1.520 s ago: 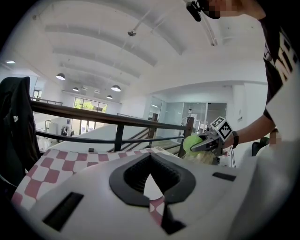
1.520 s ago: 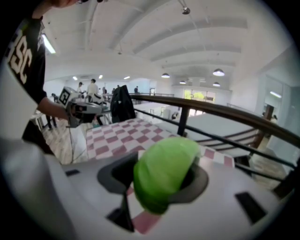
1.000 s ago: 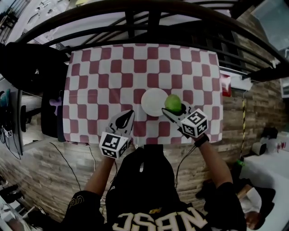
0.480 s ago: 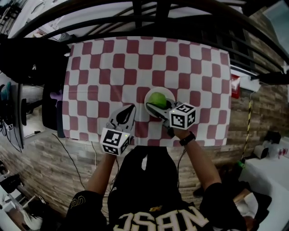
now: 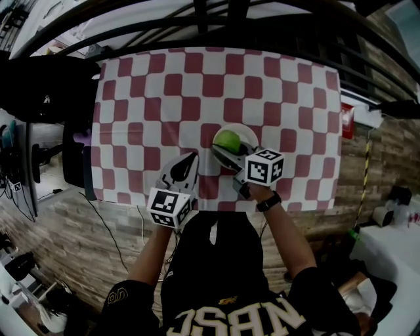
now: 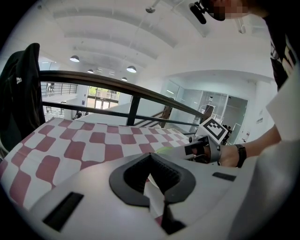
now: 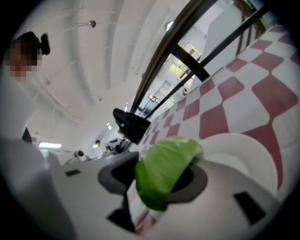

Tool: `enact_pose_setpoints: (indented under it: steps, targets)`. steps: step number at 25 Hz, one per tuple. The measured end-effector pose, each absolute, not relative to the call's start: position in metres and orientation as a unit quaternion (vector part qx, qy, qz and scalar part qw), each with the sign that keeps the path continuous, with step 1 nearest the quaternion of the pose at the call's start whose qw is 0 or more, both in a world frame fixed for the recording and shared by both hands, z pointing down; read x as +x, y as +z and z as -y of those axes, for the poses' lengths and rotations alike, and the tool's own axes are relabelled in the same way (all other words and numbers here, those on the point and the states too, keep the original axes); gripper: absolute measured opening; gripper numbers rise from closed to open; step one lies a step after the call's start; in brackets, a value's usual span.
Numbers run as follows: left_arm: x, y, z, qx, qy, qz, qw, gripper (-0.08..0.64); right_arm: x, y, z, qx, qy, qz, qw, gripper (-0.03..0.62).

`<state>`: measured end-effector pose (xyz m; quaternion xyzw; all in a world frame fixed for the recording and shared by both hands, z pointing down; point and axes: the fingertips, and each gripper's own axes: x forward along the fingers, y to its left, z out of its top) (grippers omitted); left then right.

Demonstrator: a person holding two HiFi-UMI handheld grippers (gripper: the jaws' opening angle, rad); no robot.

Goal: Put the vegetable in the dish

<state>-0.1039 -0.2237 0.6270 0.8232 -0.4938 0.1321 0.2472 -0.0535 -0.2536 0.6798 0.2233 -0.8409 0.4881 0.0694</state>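
A green leafy vegetable (image 5: 228, 139) sits between the jaws of my right gripper (image 5: 225, 148), directly over the white dish (image 5: 244, 130) on the checked tablecloth (image 5: 164, 98). In the right gripper view the vegetable (image 7: 164, 171) bulges out of the gripper (image 7: 159, 182) with the dish rim (image 7: 234, 150) just behind it. The right jaws are closing and their pads press on the vegetable. My left gripper (image 5: 188, 161) rests near the table's front edge, left of the dish, shut and holding nothing; the left gripper view shows its tips (image 6: 151, 157) together.
A dark railing (image 5: 216, 20) runs behind the table. A black chair with a dark garment (image 5: 39, 98) stands at the left side. The table's front edge (image 5: 216, 209) lies just below both grippers. Red and white cloth spreads bare beyond the dish.
My right gripper has carried the vegetable leftward from the dish's right rim to over the dish's middle. The left gripper has stayed where it was.
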Motion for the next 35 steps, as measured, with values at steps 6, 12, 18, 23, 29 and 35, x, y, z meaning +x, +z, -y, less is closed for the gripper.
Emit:
enact_pose_setpoints:
  steps: [6,12,18,23,29,35]
  targets:
    - [-0.093,0.636,0.226,0.831,0.139,0.476,0.250,0.017,-0.046,0.682,0.251,0.219,0.501,0.834,0.071,0.192]
    - [-0.089,0.636,0.235,0.835,0.140,0.471,0.246,0.017,-0.034,0.688,0.250,0.229,0.511,0.824,0.086,0.239]
    - [-0.083,0.639,0.235,0.838,0.142,0.463,0.252,0.017,-0.023,0.698,0.249,0.249,0.514,0.809,0.138,0.330]
    - [-0.080,0.640,0.234,0.840,0.145,0.457,0.253,0.018,-0.016,0.697,0.249,0.271,0.494,0.810,0.162,0.367]
    - [-0.082,0.643,0.232,0.839,0.148,0.459,0.254,0.018,0.001,0.697,0.250,0.314,0.487,0.798,0.168,0.371]
    - [-0.076,0.646,0.227,0.838,0.150,0.455,0.260,0.018,0.021,0.693,0.255,0.349,0.484,0.791,0.132,0.353]
